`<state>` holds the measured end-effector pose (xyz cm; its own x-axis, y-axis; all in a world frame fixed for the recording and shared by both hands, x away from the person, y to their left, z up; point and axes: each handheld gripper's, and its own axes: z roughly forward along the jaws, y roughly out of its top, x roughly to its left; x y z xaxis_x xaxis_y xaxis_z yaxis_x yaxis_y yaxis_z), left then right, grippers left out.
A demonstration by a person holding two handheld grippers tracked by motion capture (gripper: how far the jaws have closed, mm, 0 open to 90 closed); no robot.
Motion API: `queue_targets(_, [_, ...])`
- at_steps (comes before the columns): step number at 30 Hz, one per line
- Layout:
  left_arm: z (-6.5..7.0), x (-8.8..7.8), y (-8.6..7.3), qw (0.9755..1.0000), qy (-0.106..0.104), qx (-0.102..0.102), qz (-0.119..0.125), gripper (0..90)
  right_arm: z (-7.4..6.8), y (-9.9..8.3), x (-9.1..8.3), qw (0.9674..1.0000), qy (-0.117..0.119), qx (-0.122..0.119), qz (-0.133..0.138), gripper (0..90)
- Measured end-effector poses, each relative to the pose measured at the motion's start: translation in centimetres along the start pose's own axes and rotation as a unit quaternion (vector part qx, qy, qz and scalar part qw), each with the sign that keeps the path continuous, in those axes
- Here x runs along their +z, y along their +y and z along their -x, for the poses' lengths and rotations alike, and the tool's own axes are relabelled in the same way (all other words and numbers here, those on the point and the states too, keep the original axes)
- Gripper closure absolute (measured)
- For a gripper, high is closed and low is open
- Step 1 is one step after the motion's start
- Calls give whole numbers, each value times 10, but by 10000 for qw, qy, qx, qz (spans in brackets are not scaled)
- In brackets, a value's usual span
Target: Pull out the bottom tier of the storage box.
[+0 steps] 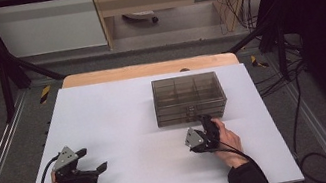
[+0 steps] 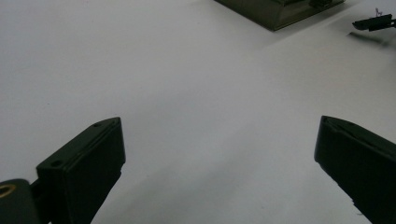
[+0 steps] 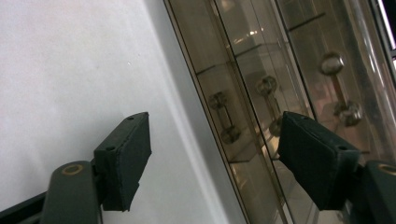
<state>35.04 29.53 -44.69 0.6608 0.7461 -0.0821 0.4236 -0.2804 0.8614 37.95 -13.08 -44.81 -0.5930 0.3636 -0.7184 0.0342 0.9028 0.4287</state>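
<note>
A smoky see-through drawer box (image 1: 189, 98) stands right of the table's middle. My right gripper (image 1: 205, 121) is held on its side just in front of the box's front face. In the right gripper view the gripper (image 3: 215, 128) is open, with the drawer fronts (image 3: 261, 56) close ahead. A small round drawer knob (image 3: 223, 116) lies between the two jaws in that picture, and the pads do not touch it. Near the table's front left, my left gripper (image 1: 92, 159) is open and holds nothing. Seen from its own camera, the left gripper (image 2: 219, 135) spans bare white tabletop.
The white tabletop (image 1: 121, 124) spreads wide between the two hands and left of the box. A corner of the box (image 2: 280, 11) and the tip of the right gripper (image 2: 373, 22) show far off in the left gripper view. Black frame bars and cables surround the table.
</note>
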Motion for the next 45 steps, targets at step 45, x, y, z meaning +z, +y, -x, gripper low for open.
queue_targets(45, [0, 0, 0, 10000, 7, 13, 1, 17, -32, 10, 31, 9839, -1097, -1390, -224, 611])
